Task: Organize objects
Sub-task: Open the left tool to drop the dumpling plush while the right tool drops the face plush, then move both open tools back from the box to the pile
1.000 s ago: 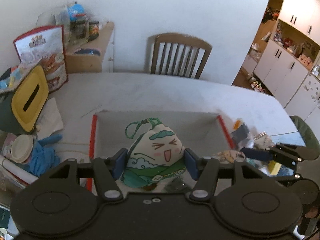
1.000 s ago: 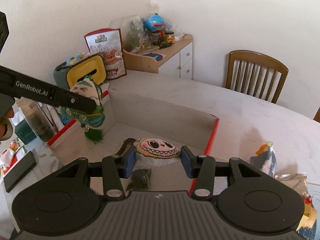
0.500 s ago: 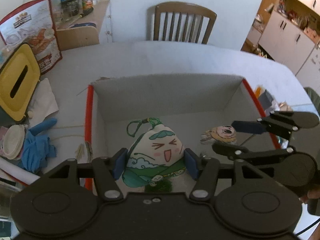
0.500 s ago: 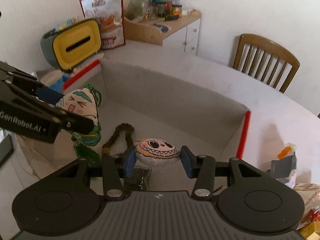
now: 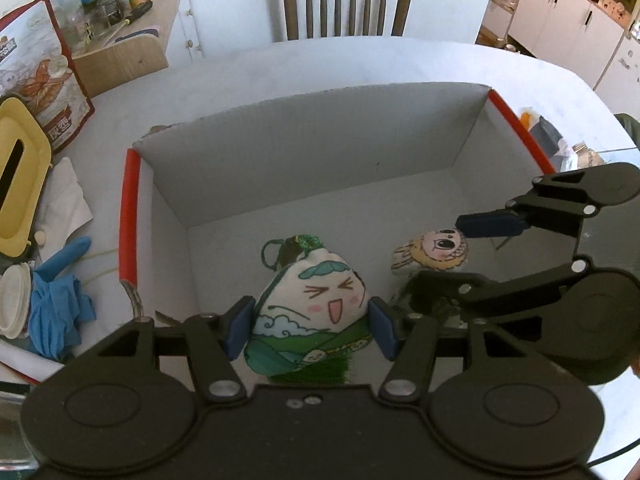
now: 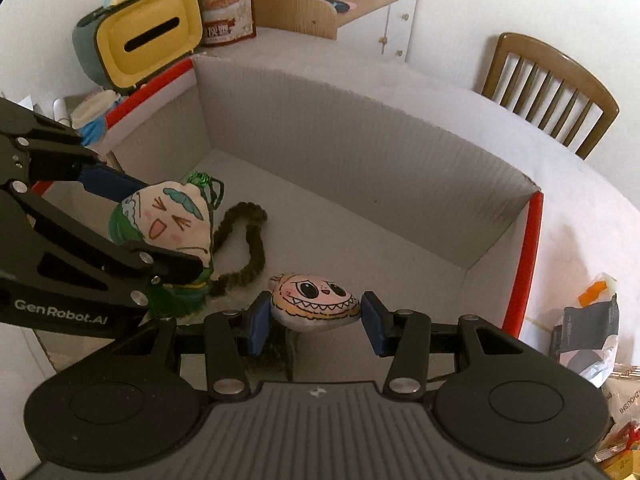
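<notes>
Box (image 5: 304, 168) interior, both hand-held grippers lowered.

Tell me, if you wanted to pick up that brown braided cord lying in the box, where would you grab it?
I'd likely pinch the brown braided cord at the top of its raised loop, coming straight down from above. It lies limp on the box floor, so only the arched part offers something to close on. The green sachet crowds its left side.

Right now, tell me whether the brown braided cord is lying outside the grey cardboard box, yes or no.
No: the brown braided cord lies on the floor inside the grey cardboard box, beside the green dumpling-shaped pouch.
</notes>
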The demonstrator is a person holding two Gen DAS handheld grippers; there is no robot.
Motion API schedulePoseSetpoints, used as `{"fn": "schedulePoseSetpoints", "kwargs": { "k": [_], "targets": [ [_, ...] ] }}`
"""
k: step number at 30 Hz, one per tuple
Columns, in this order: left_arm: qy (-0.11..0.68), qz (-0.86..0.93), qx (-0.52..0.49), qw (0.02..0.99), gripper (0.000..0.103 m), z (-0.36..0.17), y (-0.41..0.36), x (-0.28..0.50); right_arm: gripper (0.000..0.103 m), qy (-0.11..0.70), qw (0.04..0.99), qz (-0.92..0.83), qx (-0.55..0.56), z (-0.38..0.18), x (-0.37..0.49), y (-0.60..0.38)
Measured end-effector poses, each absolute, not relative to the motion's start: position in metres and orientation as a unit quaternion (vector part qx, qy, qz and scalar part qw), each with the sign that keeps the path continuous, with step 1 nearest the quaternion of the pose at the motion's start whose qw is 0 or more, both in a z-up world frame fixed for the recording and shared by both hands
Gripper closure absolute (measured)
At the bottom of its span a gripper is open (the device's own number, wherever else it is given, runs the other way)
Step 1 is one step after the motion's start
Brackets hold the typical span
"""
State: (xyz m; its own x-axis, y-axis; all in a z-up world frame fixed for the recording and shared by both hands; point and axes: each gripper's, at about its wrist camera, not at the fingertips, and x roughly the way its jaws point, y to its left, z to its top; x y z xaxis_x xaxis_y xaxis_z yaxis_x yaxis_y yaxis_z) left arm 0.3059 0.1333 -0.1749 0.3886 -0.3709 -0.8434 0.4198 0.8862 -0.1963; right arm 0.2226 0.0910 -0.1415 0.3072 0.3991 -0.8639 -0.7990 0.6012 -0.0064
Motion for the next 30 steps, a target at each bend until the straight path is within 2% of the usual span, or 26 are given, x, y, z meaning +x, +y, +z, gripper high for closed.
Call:
{"fn": "schedulePoseSetpoints", "kwargs": {
  "k": [12, 13, 15, 21, 30],
  "targets": [
    [0.528, -0.239, 0.046, 0.814, 0.041, -0.185, 0.13, 0.316, 0.055, 0.453, 0.752, 0.408, -0.25, -0.14, 0.218, 0.092],
    [0.529, -0.239, 0.047, 0.813, 0.04, -0.185, 0.13, 0.316, 0.053, 0.452, 0.752, 0.409, -0.252, -0.14, 0.217, 0.093],
    [0.528, -0.241, 0.047, 0.813, 0.038, -0.185, 0.13, 0.317, 0.044, 0.449, 0.751, 0.41, -0.256, -0.139, 0.215, 0.093],
    [0.527, -0.241, 0.04, 0.814, 0.037, -0.183, 0.131, 0.316, 0.04, 0.432, 0.755, 0.415, -0.268, -0.133, 0.207, 0.088],
    [0.511, -0.237, 0.037, 0.825, 0.024, -0.174, 0.129, 0.307, 0.04, 0.411, 0.77, 0.422, -0.246, -0.111, 0.2, 0.07]
  ]
}}
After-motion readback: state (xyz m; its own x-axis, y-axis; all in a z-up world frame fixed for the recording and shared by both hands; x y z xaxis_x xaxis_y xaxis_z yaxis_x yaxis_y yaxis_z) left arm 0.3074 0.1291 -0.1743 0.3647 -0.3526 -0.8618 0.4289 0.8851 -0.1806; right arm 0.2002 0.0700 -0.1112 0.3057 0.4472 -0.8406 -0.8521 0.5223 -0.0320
